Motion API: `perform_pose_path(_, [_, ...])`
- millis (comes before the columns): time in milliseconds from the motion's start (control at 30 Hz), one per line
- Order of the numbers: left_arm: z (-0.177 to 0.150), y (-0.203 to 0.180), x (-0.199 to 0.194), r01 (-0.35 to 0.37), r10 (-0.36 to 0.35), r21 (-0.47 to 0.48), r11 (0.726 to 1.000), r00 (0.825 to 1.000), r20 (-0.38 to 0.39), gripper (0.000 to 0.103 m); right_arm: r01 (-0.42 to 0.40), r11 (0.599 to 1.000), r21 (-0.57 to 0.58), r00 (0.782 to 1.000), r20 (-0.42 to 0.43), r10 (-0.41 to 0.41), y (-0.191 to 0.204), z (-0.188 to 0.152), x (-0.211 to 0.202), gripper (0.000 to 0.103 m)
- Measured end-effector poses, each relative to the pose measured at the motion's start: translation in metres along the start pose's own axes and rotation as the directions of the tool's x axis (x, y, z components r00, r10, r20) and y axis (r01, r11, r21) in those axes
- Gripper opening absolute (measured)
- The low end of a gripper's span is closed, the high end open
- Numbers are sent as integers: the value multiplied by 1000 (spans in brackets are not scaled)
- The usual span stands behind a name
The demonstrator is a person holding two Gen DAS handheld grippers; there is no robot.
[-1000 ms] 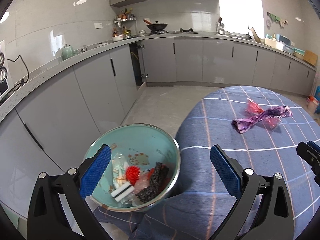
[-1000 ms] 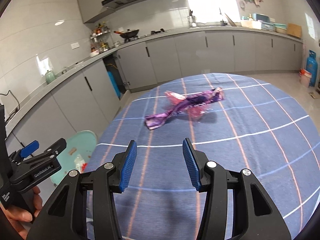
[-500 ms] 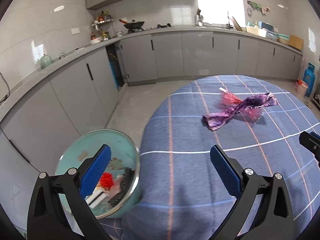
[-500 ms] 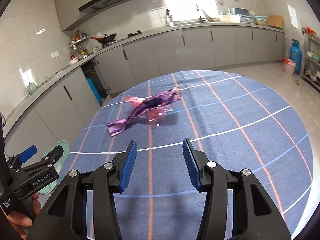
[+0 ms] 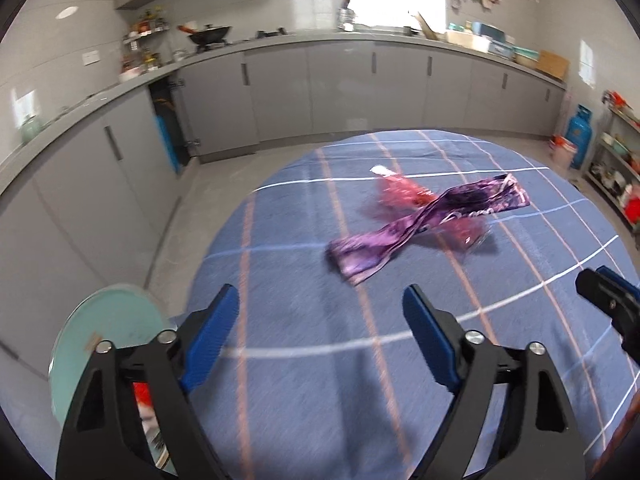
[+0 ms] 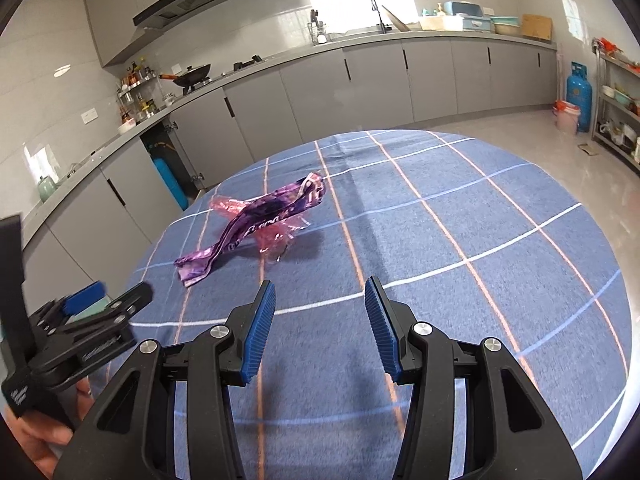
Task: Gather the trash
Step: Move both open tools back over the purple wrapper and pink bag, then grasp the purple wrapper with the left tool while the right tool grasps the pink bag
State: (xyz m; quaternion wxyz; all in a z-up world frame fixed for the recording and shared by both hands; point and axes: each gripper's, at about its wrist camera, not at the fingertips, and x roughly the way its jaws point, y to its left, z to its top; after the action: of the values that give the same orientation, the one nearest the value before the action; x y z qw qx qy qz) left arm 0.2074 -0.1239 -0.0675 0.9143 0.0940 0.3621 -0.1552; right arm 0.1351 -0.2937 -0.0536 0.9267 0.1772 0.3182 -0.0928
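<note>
Our left gripper (image 5: 320, 320) has swung away from the bin (image 5: 108, 332), which a second ago filled its view and now sits low at the left, off the table's near-left edge. Its jaws have just been closing partway, with nothing between them; they stand wide and empty. That reads to us as one drop finished and the next pick begun.

The right gripper (image 6: 320, 320) has crept toward the same spot, its jaws half open as before and holding nothing.

What is left to collect lies ahead of both: a purple wrapper (image 5: 424, 224) draped across a crumpled pink wrapper (image 5: 404, 196), well in from the cloth's (image 5: 288, 400) rim, toward the far left of the table.

The cloth around them is bare, so we have free room to come in from the near side. Our two grippers are close together, so we'd watch that they do not meet.
</note>
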Motion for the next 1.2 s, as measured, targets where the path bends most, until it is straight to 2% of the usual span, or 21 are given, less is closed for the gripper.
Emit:
perform_pose_path(167, [23,-17,40,50,-48,81,995,998,-27,80,2,1000,22,1000,-18,-2,-10,5,9,48])
perform_pose_path(200, [27,-19,50,49,-46,85,995,998,-41,80,4,1000,26,1000,-20,-3,-12,6,10,48])
perform_pose_path(300, [33,-21,74,47,-40,84,995,995,-87,71,5,999,37,1000,-28,-4,-17,9,15,48])
perform_pose_path(367, [37,-25,87,84,-73,82,993,988,-133,71,5,999,46,1000,-30,-3,-20,10,17,48])
perform_pose_path(467, [39,-32,97,94,-77,98,991,983,-169,69,0,998,57,999,-37,2,-21,10,20,48])
perform_pose_path(600, [40,-33,106,103,-86,88,991,980,-180,56,-3,998,58,999,-43,5,-20,9,21,48])
perform_pose_path(667, [40,-36,104,111,-92,100,989,980,-175,44,-2,998,59,999,-45,4,-20,9,21,48])
perform_pose_path(800, [38,-42,90,121,-101,130,984,984,-147,29,2,998,59,999,-42,0,-19,7,19,48])
perform_pose_path(933, [26,-41,72,131,-111,142,981,985,-135,28,1,998,60,999,-43,1,-18,6,17,48])
perform_pose_path(1100, [15,-25,48,153,-141,95,984,983,-120,29,5,999,51,999,-40,-3,-17,4,12,48])
perform_pose_path(1200, [5,-15,35,141,-131,80,987,984,-119,29,10,999,42,999,-41,-8,-18,2,8,48])
